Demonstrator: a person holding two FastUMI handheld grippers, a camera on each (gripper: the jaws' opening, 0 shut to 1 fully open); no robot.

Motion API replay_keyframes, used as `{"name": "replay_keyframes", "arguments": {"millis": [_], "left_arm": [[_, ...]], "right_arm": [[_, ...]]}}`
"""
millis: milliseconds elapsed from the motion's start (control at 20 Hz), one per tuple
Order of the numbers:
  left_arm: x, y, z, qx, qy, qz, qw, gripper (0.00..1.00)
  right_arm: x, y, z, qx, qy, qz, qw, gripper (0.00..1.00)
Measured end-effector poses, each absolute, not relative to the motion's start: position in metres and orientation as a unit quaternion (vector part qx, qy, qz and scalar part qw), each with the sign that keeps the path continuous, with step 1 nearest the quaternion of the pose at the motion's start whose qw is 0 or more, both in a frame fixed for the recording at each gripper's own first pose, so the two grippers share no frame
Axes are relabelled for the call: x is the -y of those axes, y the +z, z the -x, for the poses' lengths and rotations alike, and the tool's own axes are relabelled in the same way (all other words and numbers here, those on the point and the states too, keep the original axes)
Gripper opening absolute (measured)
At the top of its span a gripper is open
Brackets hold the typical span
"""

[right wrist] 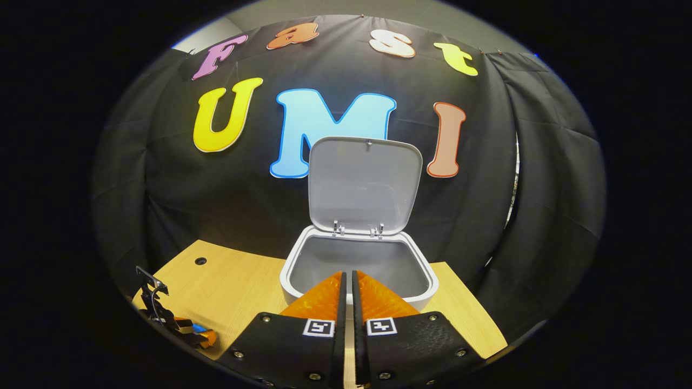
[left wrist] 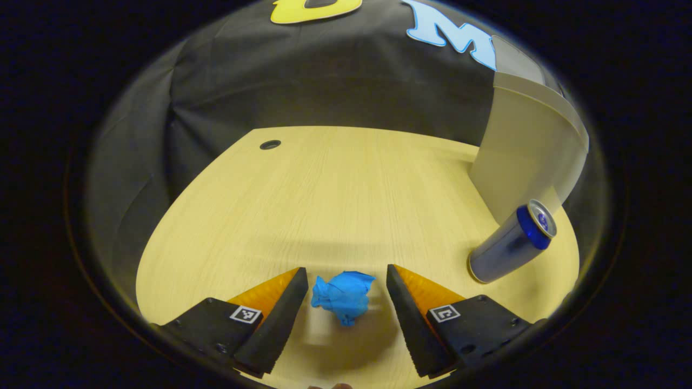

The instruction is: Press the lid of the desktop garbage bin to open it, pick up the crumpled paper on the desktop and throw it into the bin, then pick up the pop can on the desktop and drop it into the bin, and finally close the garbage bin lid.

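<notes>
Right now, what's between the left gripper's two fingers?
In the left gripper view, the blue crumpled paper sits on the desk between the left gripper's open fingers, with gaps on both sides.

Left gripper view hugs desk [left wrist: 346, 178]; right gripper view overlooks it.

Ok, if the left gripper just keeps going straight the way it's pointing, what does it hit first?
The crumpled blue paper: it sits on the desk between the open fingers of the left gripper, right in its line. Beyond it the way looks free up to the booth's cloth wall, though depth is hard to judge.

Wooden desktop [left wrist: 346, 194] with grommet hole [left wrist: 270, 145]
</notes>
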State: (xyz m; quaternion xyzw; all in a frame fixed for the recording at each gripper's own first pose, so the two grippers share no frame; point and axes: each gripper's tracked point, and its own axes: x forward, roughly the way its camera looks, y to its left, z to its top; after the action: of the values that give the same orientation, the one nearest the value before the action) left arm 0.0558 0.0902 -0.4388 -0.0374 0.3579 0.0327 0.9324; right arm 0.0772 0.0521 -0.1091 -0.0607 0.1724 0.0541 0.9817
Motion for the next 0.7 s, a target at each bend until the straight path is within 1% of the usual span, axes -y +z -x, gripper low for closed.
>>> {"name": "replay_keyframes", "arguments": {"millis": [100, 150, 200, 250, 400, 450, 550, 700], "left_arm": [[-0.091, -0.446, -0.054, -0.366, 0.034, 0.041, 0.929, 0.97], [-0.093, -0.449, -0.052, -0.372, 0.037, 0.044, 0.927, 0.99], [-0.094, -0.452, -0.05, -0.377, 0.039, 0.047, 0.924, 0.96], [-0.096, -0.451, -0.05, -0.373, 0.042, 0.045, 0.926, 0.98], [-0.097, -0.452, -0.051, -0.374, 0.041, 0.042, 0.926, 0.95], [-0.101, -0.452, -0.051, -0.374, 0.045, 0.038, 0.925, 0.96], [-0.108, -0.45, -0.052, -0.375, 0.051, 0.034, 0.925, 0.87], [-0.117, -0.442, -0.053, -0.378, 0.056, 0.029, 0.924, 0.55]], "right_arm": [[-0.052, -0.11, -0.076, -0.175, 0.053, 0.062, 0.981, 0.07], [-0.051, -0.11, -0.077, -0.175, 0.052, 0.061, 0.981, 0.07], [-0.051, -0.11, -0.077, -0.175, 0.051, 0.061, 0.981, 0.07], [-0.049, -0.111, -0.077, -0.176, 0.05, 0.061, 0.981, 0.07], [-0.048, -0.112, -0.076, -0.179, 0.048, 0.061, 0.981, 0.07], [-0.047, -0.113, -0.076, -0.18, 0.048, 0.06, 0.981, 0.07], [-0.047, -0.114, -0.076, -0.181, 0.048, 0.059, 0.98, 0.07], [-0.048, -0.115, -0.075, -0.183, 0.049, 0.059, 0.98, 0.07]]}}
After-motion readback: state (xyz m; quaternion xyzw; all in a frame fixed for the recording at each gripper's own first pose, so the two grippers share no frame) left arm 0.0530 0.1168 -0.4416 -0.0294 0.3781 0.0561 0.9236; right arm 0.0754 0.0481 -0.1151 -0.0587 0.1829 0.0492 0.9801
